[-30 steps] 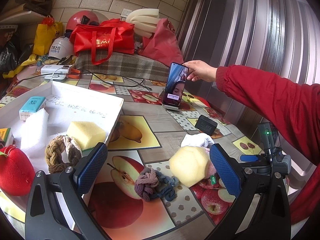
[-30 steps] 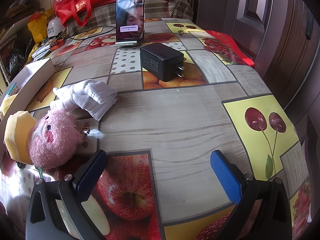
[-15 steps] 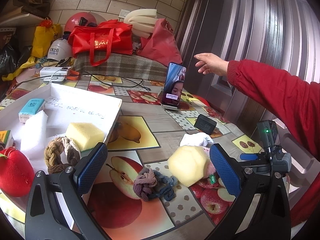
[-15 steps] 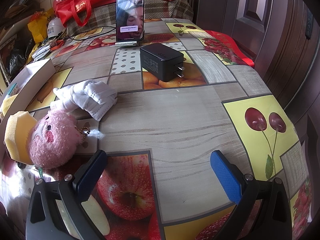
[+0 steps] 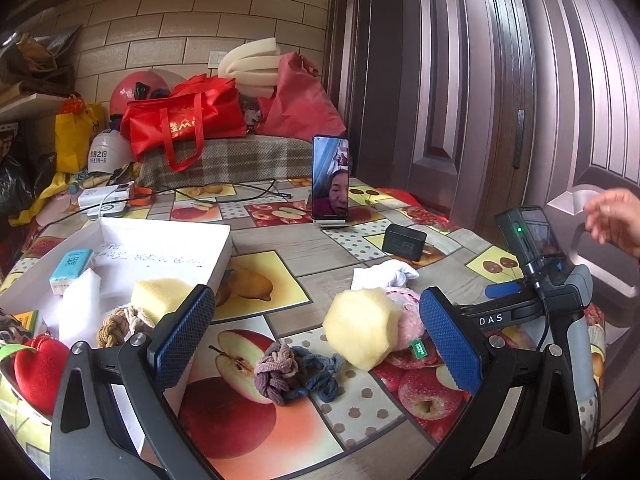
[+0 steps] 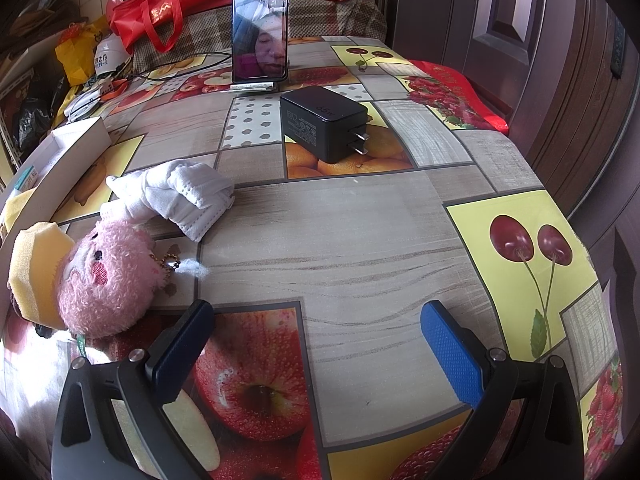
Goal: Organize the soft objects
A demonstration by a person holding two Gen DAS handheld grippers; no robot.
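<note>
My left gripper (image 5: 316, 336) is open and empty above the table. Just ahead of it lie a knotted purple-blue rope toy (image 5: 294, 372), a yellow sponge (image 5: 362, 326) and a pink plush (image 5: 404, 316). A white glove (image 5: 384, 274) lies beyond. The white box (image 5: 160, 240) at left holds a yellow sponge (image 5: 158, 292), a braided rope (image 5: 120, 322), white foam (image 5: 78, 304), a red plush heart (image 5: 38, 368) and a tissue pack (image 5: 72, 268). My right gripper (image 6: 318, 344) is open and empty over bare tablecloth, right of the pink plush (image 6: 104, 276), the sponge (image 6: 32, 264) and the glove (image 6: 176, 196).
A phone on a stand (image 5: 330, 180) and a black charger (image 5: 404, 242) stand at the table's far side; both show in the right wrist view, phone (image 6: 260, 28) and charger (image 6: 324, 120). Bags and helmets crowd the back. A bare hand (image 5: 616, 220) hovers at right.
The person's hand has left the phone and drawn back to the right, near the right gripper's handle. Both grippers and the soft objects have stayed put.
</note>
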